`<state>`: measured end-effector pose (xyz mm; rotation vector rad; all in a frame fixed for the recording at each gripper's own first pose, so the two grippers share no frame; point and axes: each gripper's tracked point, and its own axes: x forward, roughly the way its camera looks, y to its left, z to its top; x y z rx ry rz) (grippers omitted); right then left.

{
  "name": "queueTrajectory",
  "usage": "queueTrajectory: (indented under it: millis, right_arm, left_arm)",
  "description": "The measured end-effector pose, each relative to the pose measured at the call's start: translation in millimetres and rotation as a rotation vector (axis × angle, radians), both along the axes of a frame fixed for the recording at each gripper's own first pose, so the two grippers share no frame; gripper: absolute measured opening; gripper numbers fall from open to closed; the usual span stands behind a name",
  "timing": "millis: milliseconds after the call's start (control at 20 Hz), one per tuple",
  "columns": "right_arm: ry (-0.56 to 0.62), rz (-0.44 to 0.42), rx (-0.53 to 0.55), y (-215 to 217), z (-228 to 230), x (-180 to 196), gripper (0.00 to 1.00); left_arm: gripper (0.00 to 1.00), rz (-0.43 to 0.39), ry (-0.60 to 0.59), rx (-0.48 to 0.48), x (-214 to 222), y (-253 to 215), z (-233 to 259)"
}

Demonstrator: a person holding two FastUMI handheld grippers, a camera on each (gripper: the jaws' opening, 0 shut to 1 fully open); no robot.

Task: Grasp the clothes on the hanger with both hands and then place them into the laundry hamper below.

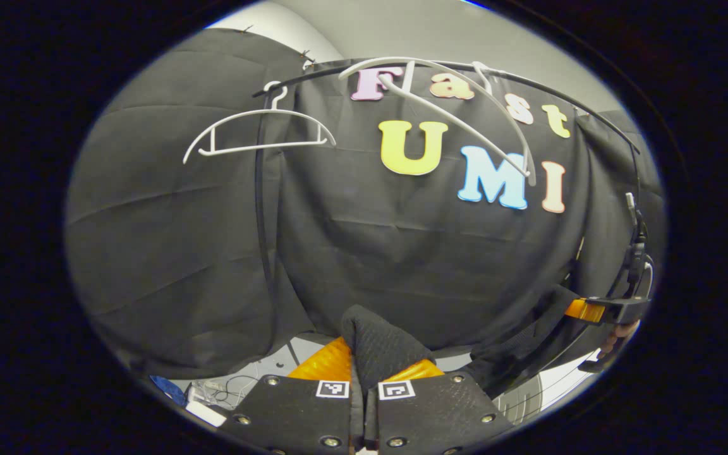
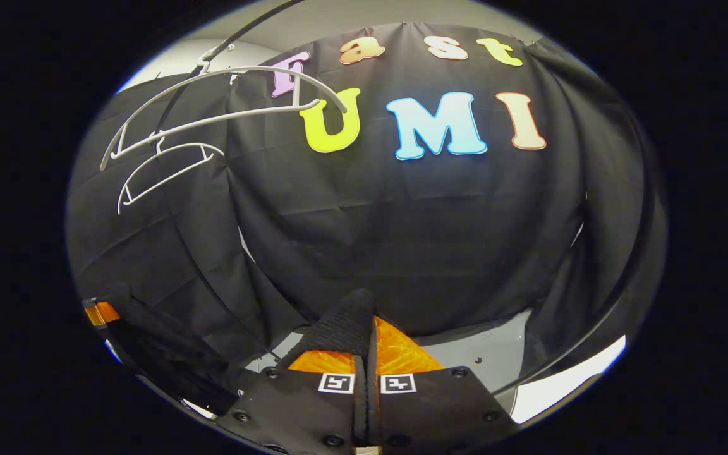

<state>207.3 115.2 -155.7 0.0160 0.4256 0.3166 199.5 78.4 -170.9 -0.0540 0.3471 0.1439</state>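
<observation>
My left gripper (image 1: 364, 373) is clamped narrow, both fingers pinching a fold of black knit garment (image 1: 380, 347) that bunches up between the tips. My right gripper (image 2: 364, 354) is closed the same way on another fold of that dark cloth (image 2: 345, 325), which rises in a peak above its tips. In the left gripper view the fabric stretches right toward the other gripper (image 1: 610, 311) at the edge, with a hand (image 1: 617, 338) behind it. Above, I see white hangers on a dark curved rail (image 1: 465, 66): one hangs level at left (image 1: 260, 129), another tilts steeply (image 1: 459, 104). In the right gripper view two bare hangers (image 2: 212, 110) sit upper left. I cannot make out the hamper.
</observation>
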Motion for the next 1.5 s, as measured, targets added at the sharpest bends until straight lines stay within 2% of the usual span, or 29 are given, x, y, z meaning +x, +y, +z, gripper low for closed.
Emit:
queueTrajectory:
  millis: [300, 600, 900, 1150, 1200, 1250, 1300, 1500]
  right_arm:
    - [0.034, -0.09, -0.028, -10, -9, -48, 0.01]
    - [0.099, -0.119, -0.064, -3, -42, -79, 0.01]
    - [0.176, -0.127, -0.082, -1, -76, -105, 0.01]
    - [0.23, -0.148, -0.089, -4, -96, -105, 0.02]
    - [0.236, -0.154, -0.088, -4, -98, -108, 0.02]
    - [0.244, -0.159, -0.092, -5, -100, -108, 0.05]
    - [0.254, -0.162, -0.096, -5, -103, -108, 0.0]
    - [0.305, -0.157, -0.109, -3, -114, -110, 0.03]
  left_arm:
    - [0.02, -0.136, 0.054, -0.016, -5, -8, -20]
    - [0.02, -0.19, 0.1, -0.056, -13, -24, -45]
    - [0.02, -0.236, 0.173, -0.024, -19, -29, -75]
    - [0.01, -0.279, 0.221, 0.009, -13, -38, -103]
    - [0.04, -0.288, 0.228, 0.012, -10, -41, -107]
    - [0.04, -0.296, 0.237, 0.014, -9, -44, -108]
    - [0.04, -0.298, 0.245, 0.017, -9, -45, -110]
    - [0.02, -0.305, 0.276, 0.015, -9, -46, -120]
